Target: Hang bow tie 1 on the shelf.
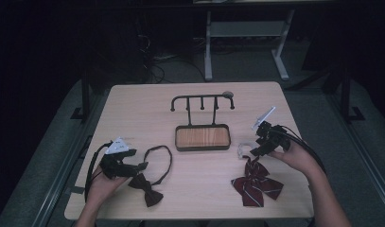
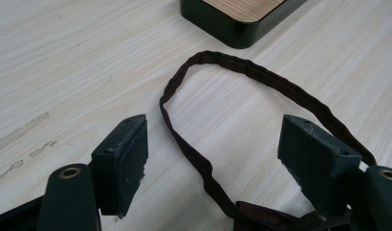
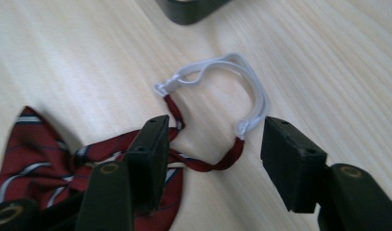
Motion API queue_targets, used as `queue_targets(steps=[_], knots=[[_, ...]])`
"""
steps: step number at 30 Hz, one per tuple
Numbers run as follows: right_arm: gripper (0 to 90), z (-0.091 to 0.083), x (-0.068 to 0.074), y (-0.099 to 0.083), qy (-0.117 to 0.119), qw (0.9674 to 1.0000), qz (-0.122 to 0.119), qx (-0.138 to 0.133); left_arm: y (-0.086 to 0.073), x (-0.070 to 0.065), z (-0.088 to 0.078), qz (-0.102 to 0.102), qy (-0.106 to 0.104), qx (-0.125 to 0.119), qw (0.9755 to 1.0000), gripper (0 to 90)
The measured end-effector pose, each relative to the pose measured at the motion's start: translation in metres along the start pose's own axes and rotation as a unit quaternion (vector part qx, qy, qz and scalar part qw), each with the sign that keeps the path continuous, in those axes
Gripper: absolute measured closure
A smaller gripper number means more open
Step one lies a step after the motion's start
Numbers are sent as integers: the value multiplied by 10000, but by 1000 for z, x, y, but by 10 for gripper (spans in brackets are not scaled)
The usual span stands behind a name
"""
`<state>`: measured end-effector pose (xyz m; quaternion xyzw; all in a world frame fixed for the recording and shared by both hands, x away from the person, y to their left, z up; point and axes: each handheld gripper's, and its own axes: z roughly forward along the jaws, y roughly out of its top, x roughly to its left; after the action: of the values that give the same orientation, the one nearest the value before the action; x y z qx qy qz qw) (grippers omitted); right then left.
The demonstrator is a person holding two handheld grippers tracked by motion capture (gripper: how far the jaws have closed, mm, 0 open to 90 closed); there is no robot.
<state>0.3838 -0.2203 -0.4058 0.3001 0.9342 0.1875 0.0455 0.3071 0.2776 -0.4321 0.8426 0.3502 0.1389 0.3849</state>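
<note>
A dark brown bow tie [image 1: 147, 190] lies near the front left of the table, its strap loop [image 2: 261, 77] spread toward the stand. My left gripper [image 1: 142, 166] hovers low over it, open, its jaws [image 2: 215, 127] astride the strap near the knot without touching it. A red striped bow tie [image 1: 256, 184] lies at the front right, with a white elastic band [image 3: 246, 72] closing its red strap [image 3: 217, 163]. My right gripper [image 1: 254, 150] is open over that loop; in the right gripper view the gripper [image 3: 217, 126] has the red strap between its pads, clear of both.
A black hook rack [image 1: 202, 98] on a wood-inlaid tray base [image 1: 202, 137] stands at the table's middle, just beyond both bow ties. The tray's corner [image 2: 232, 29] is close ahead of the left gripper. Table legs and cables lie on the floor behind.
</note>
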Motion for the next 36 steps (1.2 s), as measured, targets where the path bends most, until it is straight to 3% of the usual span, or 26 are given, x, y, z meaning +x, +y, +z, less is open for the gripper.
queue_targets(steps=[3, 13, 23, 36], knots=[[483, 7, -4, 4, -91, 9998, 42, 197, 0, 0, 0, 3, -2, 23, 10000, 265], [575, 21, -12, 5, -113, 9983, 318, 477, 0, 0, 0, 16, 19, -19, 10000, 264], [629, 29, -14, 5, -204, 9962, 410, 736, 1, -1, 0, 26, 20, 1, 10000, 264], [695, 35, -17, 6, -175, 9951, 425, 872, 1, -1, -1, 34, 33, -14, 10000, 264]])
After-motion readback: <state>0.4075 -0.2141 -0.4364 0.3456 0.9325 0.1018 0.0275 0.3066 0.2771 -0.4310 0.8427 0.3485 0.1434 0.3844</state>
